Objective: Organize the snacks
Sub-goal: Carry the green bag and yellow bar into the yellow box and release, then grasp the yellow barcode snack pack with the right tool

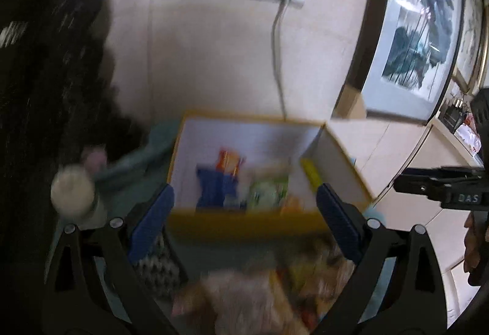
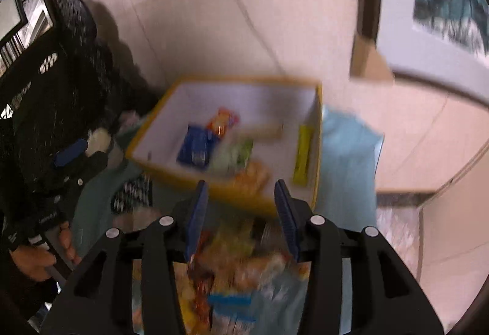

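Observation:
A yellow-rimmed white box (image 1: 244,222) (image 2: 226,191) stands on a teal cloth and holds several snack packets: a blue one (image 1: 217,188) (image 2: 195,148), an orange one (image 1: 227,162) (image 2: 221,119), a green one (image 1: 267,191) (image 2: 238,154) and a yellow bar (image 1: 310,174) (image 2: 302,154). My left gripper (image 1: 244,213) is open and empty just in front of the box. My right gripper (image 2: 241,213) is open above a blurred pile of loose snack packets (image 2: 232,274) (image 1: 259,289) before the box.
A white bottle (image 1: 73,197) stands left of the box beside a dark bag (image 1: 45,90). A wall socket with a grey cable (image 1: 276,38) is behind the box. A framed picture (image 1: 412,29) leans at right. Light blue cloth (image 2: 348,158) lies right of the box.

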`<action>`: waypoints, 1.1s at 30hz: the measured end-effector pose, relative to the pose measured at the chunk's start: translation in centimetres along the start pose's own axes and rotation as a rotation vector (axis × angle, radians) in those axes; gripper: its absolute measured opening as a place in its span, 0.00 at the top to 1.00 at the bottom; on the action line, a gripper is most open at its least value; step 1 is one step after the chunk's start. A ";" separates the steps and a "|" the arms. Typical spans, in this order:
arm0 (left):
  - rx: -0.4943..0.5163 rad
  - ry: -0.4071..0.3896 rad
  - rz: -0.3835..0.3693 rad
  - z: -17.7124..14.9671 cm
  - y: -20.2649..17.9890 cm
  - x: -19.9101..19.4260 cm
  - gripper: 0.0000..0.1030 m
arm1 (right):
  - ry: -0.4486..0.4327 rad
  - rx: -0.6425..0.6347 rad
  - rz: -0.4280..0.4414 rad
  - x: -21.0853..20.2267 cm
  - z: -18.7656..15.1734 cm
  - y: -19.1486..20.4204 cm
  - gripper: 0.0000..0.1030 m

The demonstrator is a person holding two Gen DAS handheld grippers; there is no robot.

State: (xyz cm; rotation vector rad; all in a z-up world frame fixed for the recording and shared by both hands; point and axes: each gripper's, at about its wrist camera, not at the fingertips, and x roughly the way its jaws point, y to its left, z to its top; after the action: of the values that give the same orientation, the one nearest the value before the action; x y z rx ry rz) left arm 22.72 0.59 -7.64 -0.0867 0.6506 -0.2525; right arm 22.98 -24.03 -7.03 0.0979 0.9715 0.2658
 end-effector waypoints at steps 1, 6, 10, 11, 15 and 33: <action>-0.006 0.027 0.005 -1.6 0.3 -0.2 0.07 | 0.020 0.010 0.008 0.2 -1.3 -0.1 0.51; 0.012 0.138 0.007 -9.0 0.6 -1.2 0.07 | 0.164 0.079 0.057 1.8 -9.9 0.1 0.46; 0.066 0.194 0.037 -13.4 0.5 -1.8 0.07 | 0.262 0.114 0.114 2.7 -15.1 1.7 0.43; 0.073 0.206 0.054 -14.5 0.8 -1.9 0.07 | 0.283 0.109 0.117 2.9 -15.9 2.3 0.43; 0.078 0.232 0.089 -16.7 1.7 -1.4 0.07 | 0.303 0.050 0.113 3.5 -17.9 4.7 0.42; 0.241 0.252 0.078 -18.5 0.5 1.5 0.49 | 0.317 -0.279 0.007 7.1 -20.4 10.9 0.62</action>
State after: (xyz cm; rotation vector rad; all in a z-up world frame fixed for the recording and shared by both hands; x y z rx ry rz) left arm 12.68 0.65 -23.31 0.2044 0.8673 -0.2668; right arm 7.98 -12.42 -22.01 -0.2018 1.2385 0.4290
